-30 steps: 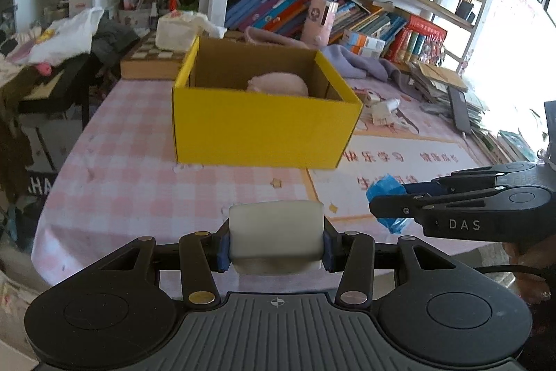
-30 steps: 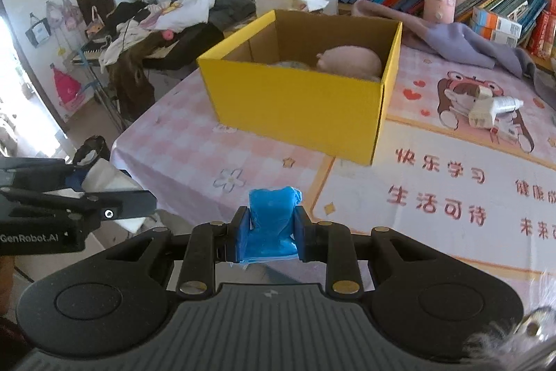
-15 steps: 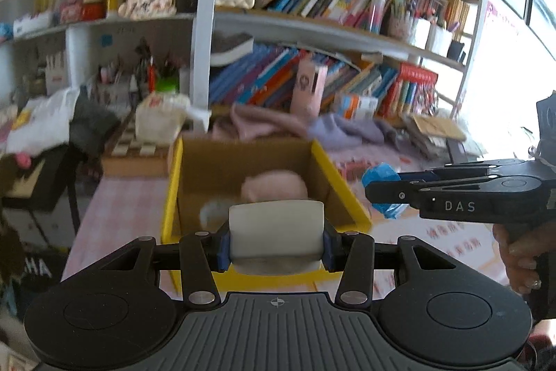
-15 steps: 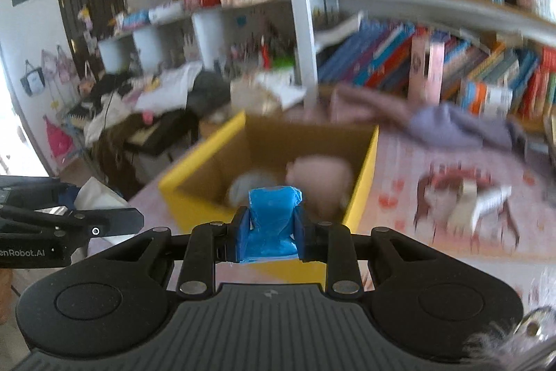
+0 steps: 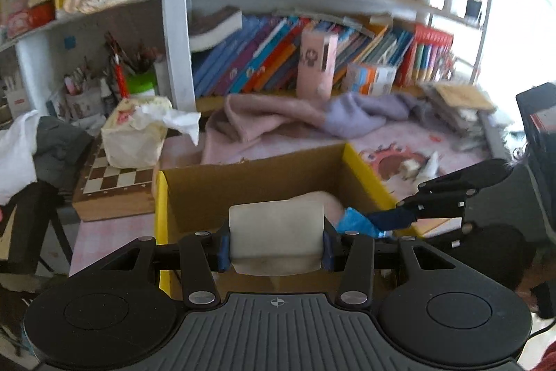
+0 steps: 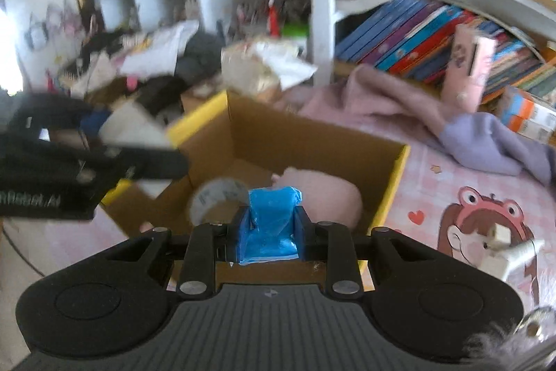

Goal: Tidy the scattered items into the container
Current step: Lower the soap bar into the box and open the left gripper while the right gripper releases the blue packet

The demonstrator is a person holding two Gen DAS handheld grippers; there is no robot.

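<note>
Left claw point(image 5: 276, 246) clamping white block point(image 5: 276, 240), right claw point(image 6: 267, 240) clamping blue packet point(image 6: 269, 225), yellow box point(image 6: 391, 193) below.

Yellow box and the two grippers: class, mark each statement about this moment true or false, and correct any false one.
1. The left gripper is shut on a white block. True.
2. The right gripper is open and carries nothing. False: it is shut on a blue packet.
3. The yellow box already holds a pink soft item. True.
4. A roll of tape lies on the tablecloth beside the box. False: it is inside the box.
5. A tissue box sits on a chessboard. True.
</note>
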